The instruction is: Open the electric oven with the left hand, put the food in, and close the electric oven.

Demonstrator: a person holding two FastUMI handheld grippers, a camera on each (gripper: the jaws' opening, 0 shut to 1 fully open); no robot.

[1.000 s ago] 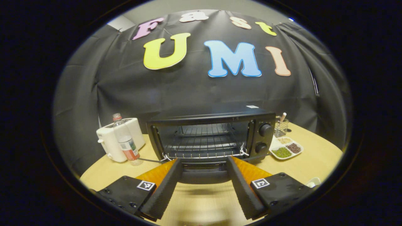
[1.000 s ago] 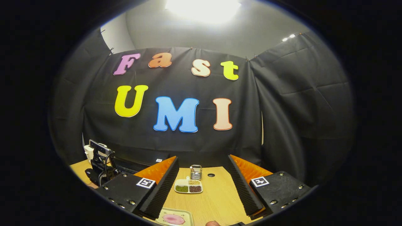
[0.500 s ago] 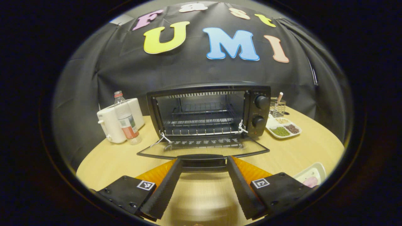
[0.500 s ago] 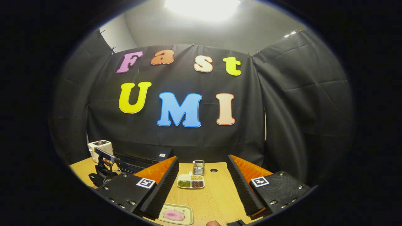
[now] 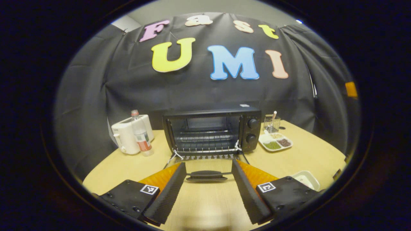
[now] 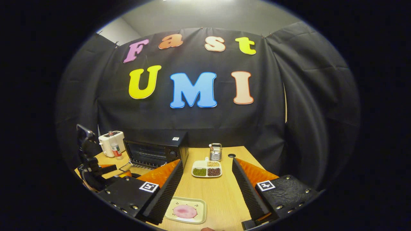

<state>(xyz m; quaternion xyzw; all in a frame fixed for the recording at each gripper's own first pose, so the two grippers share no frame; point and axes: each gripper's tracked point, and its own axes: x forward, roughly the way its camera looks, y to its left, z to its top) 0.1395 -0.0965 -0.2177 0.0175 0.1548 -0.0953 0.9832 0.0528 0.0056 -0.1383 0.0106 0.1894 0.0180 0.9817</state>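
Lying flat on the surface, the oven door is hanging fully open, its handle sitting between the fingers of the left claw, which is spread wide and gripping nothing; whether the fingers are touching the handle is hard to tell. Inside, the wire rack is showing bare. In the right gripper view, the right claw is also spread and empty, hovering above the tray carrying the pink food at the near edge of the surface. The oven is standing well to its left there, with the left claw in front of it. Opening is looking finished, so loading the food is likely the step coming up. Several risks are worth watching: the tray is shallow and lying flat, so a pinch on its thin rim may be slipping or tipping the food off; the carry path is crossing toward the lowered door, and the left claw, sitting near the handle, may be blocking it; bumping the door edge may be jolting the oven. A sectioned dish of beans and a wire holder are standing beside the oven, near enough to be knocked by a wide swing.
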